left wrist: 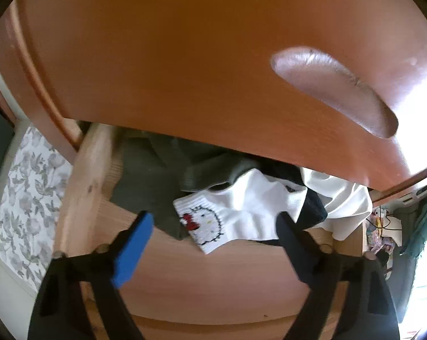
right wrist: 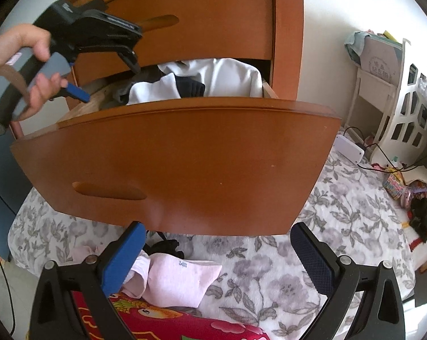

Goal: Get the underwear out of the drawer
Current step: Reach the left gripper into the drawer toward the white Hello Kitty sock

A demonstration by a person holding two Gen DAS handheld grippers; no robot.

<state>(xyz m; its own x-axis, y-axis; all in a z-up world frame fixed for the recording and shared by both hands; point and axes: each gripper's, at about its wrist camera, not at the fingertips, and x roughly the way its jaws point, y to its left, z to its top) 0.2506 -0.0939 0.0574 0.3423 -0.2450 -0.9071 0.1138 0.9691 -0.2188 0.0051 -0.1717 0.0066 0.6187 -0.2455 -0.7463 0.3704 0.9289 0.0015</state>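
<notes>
My left gripper [left wrist: 213, 221] gapes empty over the white sock [left wrist: 227, 221] in the open drawer [right wrist: 173, 153] — underwear not identifiable in that pile. Risk: grabbing the sock instead. Right gripper [right wrist: 216, 243] hangs wide, empty, outside.

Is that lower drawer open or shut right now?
Open. The lower drawer is pulled well out from the dresser, and its clothes show above its front panel.
</notes>
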